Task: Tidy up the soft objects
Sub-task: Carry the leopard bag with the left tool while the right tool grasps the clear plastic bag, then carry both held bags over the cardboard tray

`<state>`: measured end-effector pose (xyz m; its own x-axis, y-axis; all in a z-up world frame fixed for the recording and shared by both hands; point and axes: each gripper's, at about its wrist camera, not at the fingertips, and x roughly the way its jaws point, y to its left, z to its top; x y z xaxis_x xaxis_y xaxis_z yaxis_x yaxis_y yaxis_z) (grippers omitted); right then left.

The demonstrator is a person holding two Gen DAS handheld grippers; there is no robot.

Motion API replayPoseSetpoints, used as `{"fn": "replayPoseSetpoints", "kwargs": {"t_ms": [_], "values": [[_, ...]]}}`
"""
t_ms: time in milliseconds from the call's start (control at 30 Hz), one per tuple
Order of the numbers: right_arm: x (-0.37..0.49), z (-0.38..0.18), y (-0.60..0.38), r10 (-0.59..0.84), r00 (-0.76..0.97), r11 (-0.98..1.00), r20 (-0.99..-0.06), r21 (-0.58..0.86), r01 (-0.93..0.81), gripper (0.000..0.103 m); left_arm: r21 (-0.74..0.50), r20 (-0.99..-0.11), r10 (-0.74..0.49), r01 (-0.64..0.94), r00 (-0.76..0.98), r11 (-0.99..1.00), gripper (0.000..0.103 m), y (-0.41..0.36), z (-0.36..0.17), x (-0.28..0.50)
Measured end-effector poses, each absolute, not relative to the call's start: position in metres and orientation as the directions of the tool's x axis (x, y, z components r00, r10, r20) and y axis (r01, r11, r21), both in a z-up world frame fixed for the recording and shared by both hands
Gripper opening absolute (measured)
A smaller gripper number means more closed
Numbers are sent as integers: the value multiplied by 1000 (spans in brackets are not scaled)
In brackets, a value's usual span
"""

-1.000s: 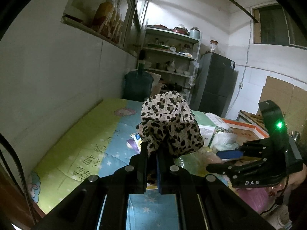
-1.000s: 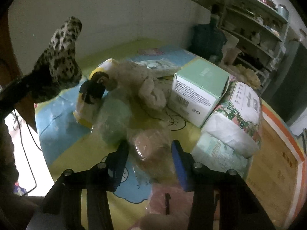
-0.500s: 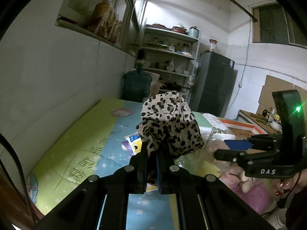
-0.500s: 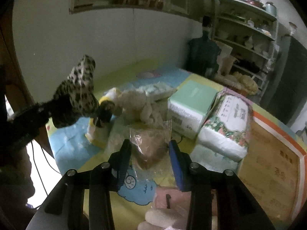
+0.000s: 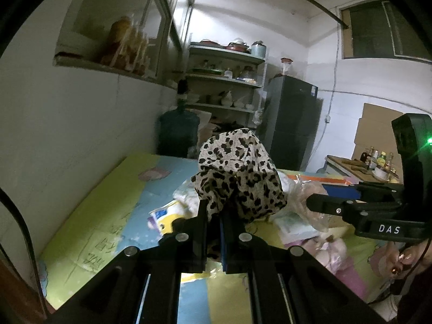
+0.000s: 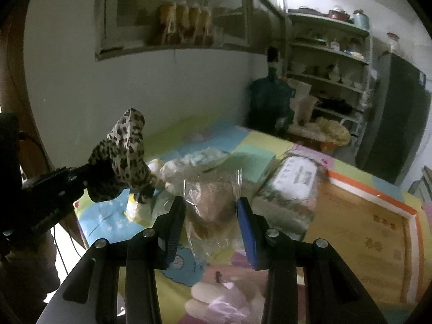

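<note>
The left tool (image 5: 213, 216) is clamped on the leopard-print cloth (image 5: 237, 178); the right tool (image 6: 212, 216) pinches a clear-bagged brown soft item (image 6: 213, 205).

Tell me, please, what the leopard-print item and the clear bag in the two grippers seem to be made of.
Leopard-print item: it looks like thin woven fabric with a matte finish, since it bunches and drapes in soft folds above the left gripper.
Clear bag: probably thin plastic film, glossy and see-through, with crinkles and glints of light. Something soft and tan shows inside; its material is unclear. The right gripper holds it.
</note>
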<state>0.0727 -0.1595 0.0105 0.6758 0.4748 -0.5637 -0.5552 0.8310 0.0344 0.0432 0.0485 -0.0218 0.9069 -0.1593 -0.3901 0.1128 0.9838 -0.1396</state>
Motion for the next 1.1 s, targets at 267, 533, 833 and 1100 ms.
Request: {"fn": "replayPoseSetpoints", "kwargs": {"t_ms": [267,533,833,1100], "values": [[66,29,-194,436,736,870,-518,33,-493,41,-137,-371,-218,179,903,974,7,18,-8,51],[60,32,-227,394,780,899,-486,30,-436,40,-139,-379,-273,237,884,961,7,-16,0,62],[51,41,-264,345,818,928,-461,36,-371,41,-127,-397,-321,295,860,947,7,-58,2,72],[45,44,-297,295,844,950,-447,46,-308,41,-118,-408,-345,326,845,938,7,-90,3,80]]}}
